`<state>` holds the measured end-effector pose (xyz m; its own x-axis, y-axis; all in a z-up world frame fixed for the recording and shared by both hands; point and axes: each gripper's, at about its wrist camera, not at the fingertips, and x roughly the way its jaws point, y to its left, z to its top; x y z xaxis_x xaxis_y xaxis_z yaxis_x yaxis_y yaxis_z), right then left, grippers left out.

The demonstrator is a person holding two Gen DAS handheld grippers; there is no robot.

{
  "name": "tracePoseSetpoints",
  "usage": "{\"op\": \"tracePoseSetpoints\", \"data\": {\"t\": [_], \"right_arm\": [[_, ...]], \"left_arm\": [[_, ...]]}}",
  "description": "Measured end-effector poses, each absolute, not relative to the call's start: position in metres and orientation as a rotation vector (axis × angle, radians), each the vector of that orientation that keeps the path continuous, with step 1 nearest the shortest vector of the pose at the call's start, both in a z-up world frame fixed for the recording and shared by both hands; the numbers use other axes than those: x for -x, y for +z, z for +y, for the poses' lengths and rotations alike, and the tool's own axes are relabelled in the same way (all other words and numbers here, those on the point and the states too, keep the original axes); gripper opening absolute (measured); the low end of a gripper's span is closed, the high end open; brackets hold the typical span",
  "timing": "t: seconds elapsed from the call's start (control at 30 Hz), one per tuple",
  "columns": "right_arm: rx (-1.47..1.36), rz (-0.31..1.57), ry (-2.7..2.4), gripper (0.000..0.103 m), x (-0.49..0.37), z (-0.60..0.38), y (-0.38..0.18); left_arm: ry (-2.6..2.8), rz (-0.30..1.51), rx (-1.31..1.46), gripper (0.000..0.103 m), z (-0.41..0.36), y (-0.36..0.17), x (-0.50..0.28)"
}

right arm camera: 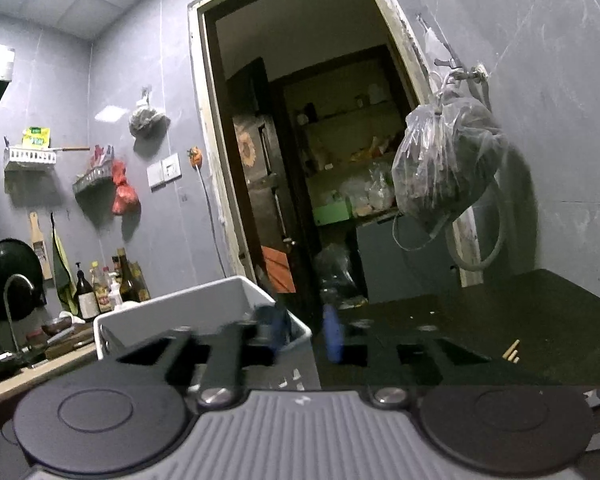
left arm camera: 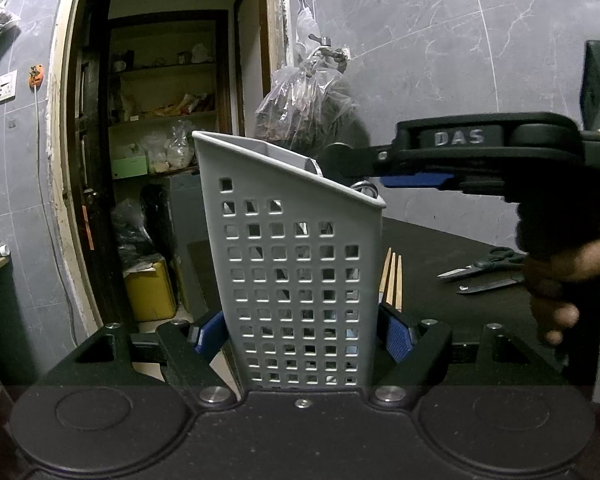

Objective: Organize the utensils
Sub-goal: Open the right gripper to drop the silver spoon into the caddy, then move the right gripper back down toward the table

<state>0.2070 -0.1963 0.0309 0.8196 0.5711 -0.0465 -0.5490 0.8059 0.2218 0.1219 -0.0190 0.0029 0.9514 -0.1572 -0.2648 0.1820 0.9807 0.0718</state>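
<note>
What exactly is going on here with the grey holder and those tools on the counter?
A person is sorting utensils with a hand-held gripper in each hand. The left hand-held gripper clamps the perforated grey utensil holder upright on the dark counter. The right hand-held gripper reaches over the holder's rim with its jaws apart and nothing between them. Wooden chopsticks, scissors and a knife lie on the counter.

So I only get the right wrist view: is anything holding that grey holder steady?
Observer: Yes. The left gripper clamps the holder by both sides, blue pads pressed on it.
Operator: Anything left to put away?
Observer: Scissors and a knife lie on the counter beyond it.
Operator: And those wooden tips I see?
Observer: Chopsticks, three of them, close beside the holder and outside it.
</note>
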Motion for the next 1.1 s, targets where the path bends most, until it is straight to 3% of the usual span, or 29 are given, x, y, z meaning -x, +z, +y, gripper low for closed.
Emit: {"op": "tracePoseSetpoints", "data": {"t": [0.23, 0.4, 0.8, 1.1], "right_arm": [[-0.221, 0.106, 0.595, 0.072, -0.188, -0.211, 0.033], [-0.233, 0.088, 0.569, 0.084, -0.173, -0.222, 0.03], [-0.28, 0.062, 0.514, 0.102, -0.15, -0.243, 0.016], [-0.449, 0.1, 0.443, 0.103, -0.142, -0.264, -0.012]], "left_arm": [[-0.169, 0.263, -0.098, 0.08, -0.02, 0.003, -0.121], [-0.166, 0.265, -0.099, 0.08, -0.021, 0.004, -0.121], [-0.163, 0.263, -0.098, 0.08, -0.021, 0.006, -0.12], [-0.152, 0.264, -0.093, 0.08, -0.023, 0.007, -0.119]]}}
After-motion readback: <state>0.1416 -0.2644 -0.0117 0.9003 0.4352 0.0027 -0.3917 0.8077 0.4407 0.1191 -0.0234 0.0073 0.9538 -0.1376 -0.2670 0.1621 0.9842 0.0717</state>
